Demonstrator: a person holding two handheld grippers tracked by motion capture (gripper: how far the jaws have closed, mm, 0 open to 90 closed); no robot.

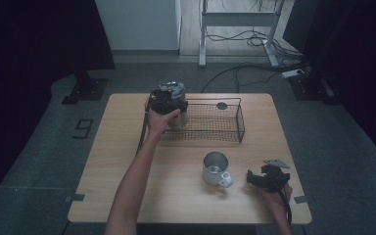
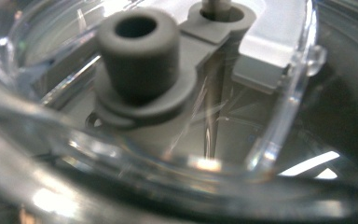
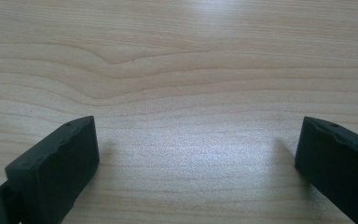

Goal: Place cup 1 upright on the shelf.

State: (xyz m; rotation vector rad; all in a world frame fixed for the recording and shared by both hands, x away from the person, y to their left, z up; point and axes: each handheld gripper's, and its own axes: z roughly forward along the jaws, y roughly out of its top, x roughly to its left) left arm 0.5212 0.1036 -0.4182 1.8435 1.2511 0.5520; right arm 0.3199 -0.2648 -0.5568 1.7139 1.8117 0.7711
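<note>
Left gripper [image 1: 166, 100] is gripping the steel jar [image 1: 176, 108] by its lid, lowering it into the wire basket [image 1: 225, 128] beside. Right gripper [image 1: 267, 178] is resting wide open, empty, on the counter [image 1: 176, 191]. Releasing probably comes next, once the jar is seated.

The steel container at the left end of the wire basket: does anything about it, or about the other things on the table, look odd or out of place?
Nothing stands out. The steel container is upright at the wire basket, under the left gripper. The metal mug stands upright; no spill shows on the table.
</note>
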